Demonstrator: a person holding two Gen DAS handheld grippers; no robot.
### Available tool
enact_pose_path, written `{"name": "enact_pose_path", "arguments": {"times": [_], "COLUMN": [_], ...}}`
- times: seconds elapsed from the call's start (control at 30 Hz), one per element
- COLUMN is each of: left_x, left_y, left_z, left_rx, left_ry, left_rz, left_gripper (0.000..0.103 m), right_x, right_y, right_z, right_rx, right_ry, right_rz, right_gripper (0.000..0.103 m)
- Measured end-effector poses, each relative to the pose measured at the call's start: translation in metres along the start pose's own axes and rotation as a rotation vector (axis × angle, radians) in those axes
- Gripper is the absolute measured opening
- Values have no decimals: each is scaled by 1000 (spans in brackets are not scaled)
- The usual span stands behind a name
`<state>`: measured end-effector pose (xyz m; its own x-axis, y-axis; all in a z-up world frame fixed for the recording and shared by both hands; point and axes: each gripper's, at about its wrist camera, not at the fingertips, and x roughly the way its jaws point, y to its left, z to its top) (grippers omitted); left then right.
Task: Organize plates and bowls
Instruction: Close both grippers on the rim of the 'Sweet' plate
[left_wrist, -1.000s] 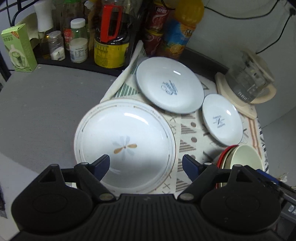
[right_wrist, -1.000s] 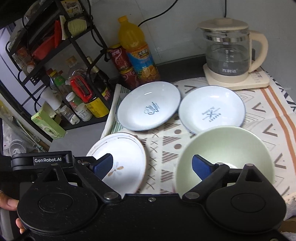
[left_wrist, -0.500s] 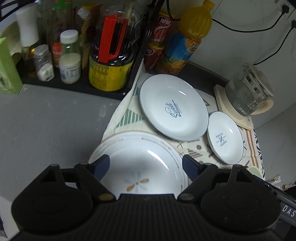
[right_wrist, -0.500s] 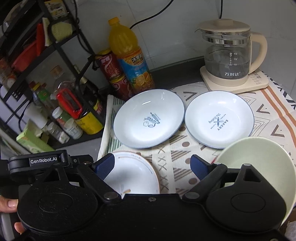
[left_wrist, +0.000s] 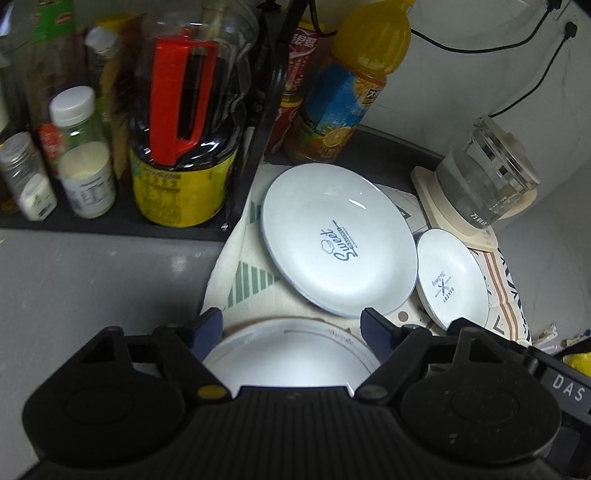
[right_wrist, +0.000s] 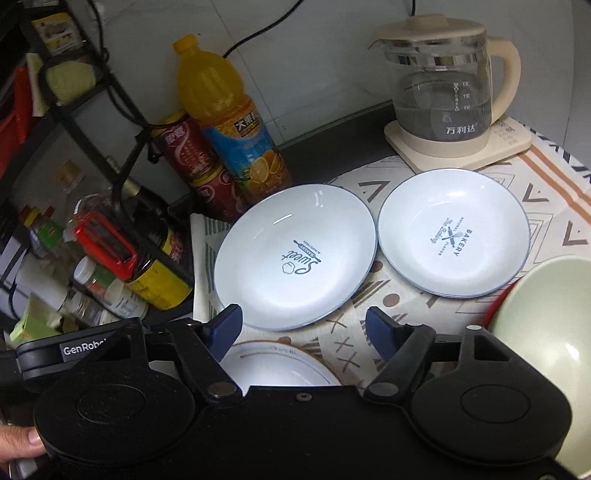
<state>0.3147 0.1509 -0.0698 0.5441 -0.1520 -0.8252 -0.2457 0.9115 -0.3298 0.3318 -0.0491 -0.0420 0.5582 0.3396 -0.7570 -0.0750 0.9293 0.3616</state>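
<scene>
Both grippers, left (left_wrist: 291, 328) and right (right_wrist: 303, 328), gape empty; pale-blue "Sweet" plate (right_wrist: 295, 256) at twelve o'clock, blue-rimmed.

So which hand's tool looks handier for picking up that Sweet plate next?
Probably the left tool: open, with the Sweet plate just beyond its fingertips. The right tool is open too, but aims between both plates.

Dim room; glare on Sweet plate (left_wrist: 338, 240); shelf bottles (left_wrist: 83, 155) left of it blurred; fisheye bends edges.
</scene>
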Motion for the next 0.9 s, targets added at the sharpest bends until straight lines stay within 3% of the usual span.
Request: {"name": "enact_pose_path", "arguments": {"times": [0.23,0.6,0.9], "left_x": [22,73,102], "left_y": [2,9,0], "left_z": [12,21,24], "left_rx": [11,0,15], "left_ry": [2,64,116], "left_rz": [-31,-32,-21], "left_gripper": [72,52,38], "right_x": [32,89,118], "right_y": [-7,-22,-22], "right_z": [1,4,6], "right_rx": [77,180,173], "right_ry": [28,86,125], "right_rz": [-24,-45,-56], "right_gripper": [63,44,30]}}
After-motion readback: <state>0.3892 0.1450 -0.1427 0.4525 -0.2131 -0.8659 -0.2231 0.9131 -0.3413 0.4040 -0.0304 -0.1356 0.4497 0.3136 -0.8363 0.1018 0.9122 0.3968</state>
